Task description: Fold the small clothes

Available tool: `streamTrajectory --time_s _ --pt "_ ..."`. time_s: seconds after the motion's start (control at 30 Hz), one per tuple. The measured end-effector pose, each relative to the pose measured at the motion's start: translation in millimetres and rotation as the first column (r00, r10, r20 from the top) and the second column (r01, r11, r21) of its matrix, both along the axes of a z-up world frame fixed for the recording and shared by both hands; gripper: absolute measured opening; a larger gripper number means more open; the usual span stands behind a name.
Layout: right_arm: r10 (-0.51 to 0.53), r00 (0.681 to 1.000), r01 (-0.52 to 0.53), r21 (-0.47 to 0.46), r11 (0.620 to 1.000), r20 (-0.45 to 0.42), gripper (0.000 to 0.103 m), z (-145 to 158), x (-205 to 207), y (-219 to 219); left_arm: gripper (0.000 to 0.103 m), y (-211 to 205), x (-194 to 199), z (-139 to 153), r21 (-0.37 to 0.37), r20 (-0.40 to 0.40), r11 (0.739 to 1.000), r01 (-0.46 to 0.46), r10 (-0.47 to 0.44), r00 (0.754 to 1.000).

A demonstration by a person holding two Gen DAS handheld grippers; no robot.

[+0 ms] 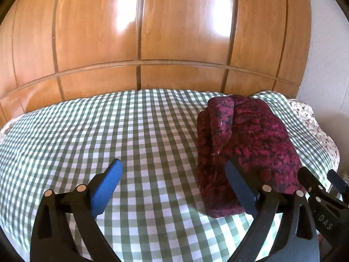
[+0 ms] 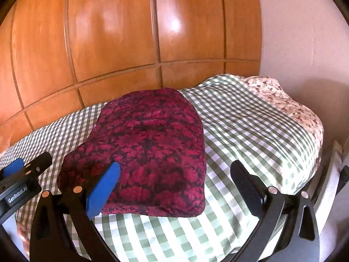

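A folded dark red patterned garment (image 1: pixel 244 150) lies on the green checked bed cover (image 1: pixel 109 131). It also shows in the right wrist view (image 2: pixel 152 152) as a flat, roughly rectangular bundle. My left gripper (image 1: pixel 174 179) is open and empty, its right finger (image 1: pixel 237 183) against the garment's left side. My right gripper (image 2: pixel 174 176) is open and empty just in front of the garment, its blue left pad (image 2: pixel 102 190) at the near left corner. The left gripper shows at the right wrist view's left edge (image 2: pixel 21 174).
A glossy wooden wardrobe (image 1: pixel 139 32) stands behind the bed. A floral pillow (image 2: pixel 290 102) lies at the bed's right end beside a white wall (image 2: pixel 305 43). The checked cover (image 2: pixel 250 120) stretches to the left and right of the garment.
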State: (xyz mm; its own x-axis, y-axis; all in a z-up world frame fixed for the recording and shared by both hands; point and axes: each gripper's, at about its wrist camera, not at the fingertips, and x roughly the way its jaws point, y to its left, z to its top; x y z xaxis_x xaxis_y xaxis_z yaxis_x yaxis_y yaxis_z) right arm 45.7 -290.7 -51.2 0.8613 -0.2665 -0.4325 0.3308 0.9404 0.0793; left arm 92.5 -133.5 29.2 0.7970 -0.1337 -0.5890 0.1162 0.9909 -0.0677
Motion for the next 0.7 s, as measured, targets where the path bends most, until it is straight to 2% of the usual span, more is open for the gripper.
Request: streamTrajectory --time_s 0.17,0.37,0.7 --pt "0.004 1.0 -0.004 0.023 1.0 -0.009 0.101 -2.0 -1.8 2.0 0.095 2.7 -8.1 -1.3 0.001 -0.001 1.0 0.0 0.0 1.0" --pt "-0.007 1.0 0.007 0.009 1.0 -0.01 0.101 -2.0 -3.4 4.3 0.098 3.3 -12.8 0.0 0.005 0.009 1.0 0.004 -0.004 1.0" --pt "0.002 1.0 -0.002 0.008 1.0 -0.006 0.101 -1.6 -5.0 7.8 0.098 2.6 -16.7 4.4 0.009 0.022 1.0 0.008 -0.008 1.0"
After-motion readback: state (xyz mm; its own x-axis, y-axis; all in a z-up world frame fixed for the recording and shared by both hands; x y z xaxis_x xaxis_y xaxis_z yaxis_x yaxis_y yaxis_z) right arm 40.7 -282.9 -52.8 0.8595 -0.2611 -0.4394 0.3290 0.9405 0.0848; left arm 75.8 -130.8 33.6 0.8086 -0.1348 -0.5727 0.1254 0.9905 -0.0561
